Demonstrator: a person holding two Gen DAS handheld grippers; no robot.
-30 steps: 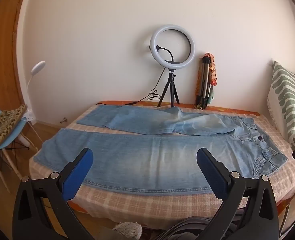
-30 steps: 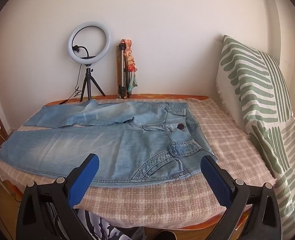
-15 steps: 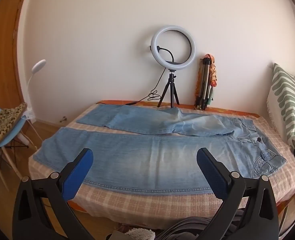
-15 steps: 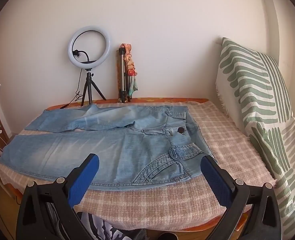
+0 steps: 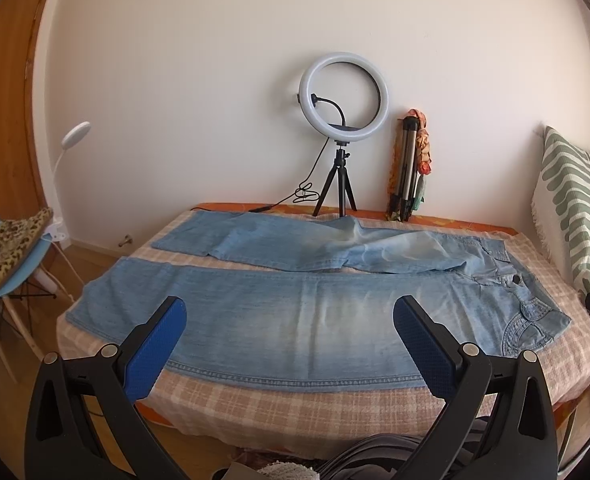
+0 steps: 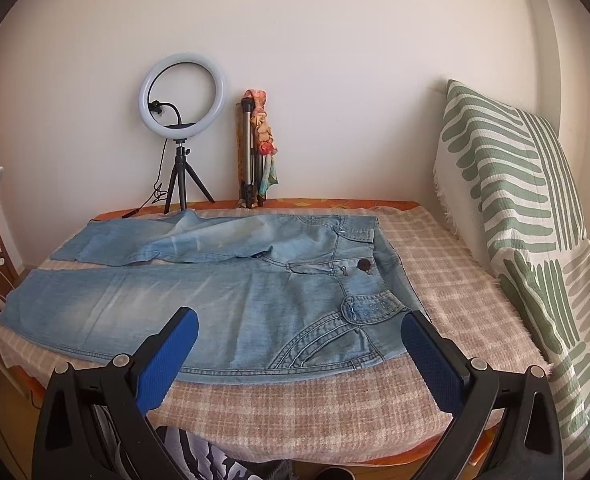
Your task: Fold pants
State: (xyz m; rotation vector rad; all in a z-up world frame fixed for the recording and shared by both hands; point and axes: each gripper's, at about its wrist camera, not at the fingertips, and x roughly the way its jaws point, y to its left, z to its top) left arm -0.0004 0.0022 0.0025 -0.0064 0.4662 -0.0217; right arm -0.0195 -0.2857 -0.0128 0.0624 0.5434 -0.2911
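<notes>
Jeans (image 5: 287, 312) flat on checked bedspread (image 5: 295, 408), ring light (image 5: 343, 98) by white wall, both hand-held grippers (image 5: 289, 320) (image 6: 299, 330) released, empty

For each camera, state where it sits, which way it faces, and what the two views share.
Left wrist: on the left gripper, facing the wall across the jeans, over the legs; open blue fingers show.
Right wrist: on the right gripper, facing the same way over the waist by the pillow; open fingers show.
Shared: jeans, ring light, folded tripod, pillow.
</notes>
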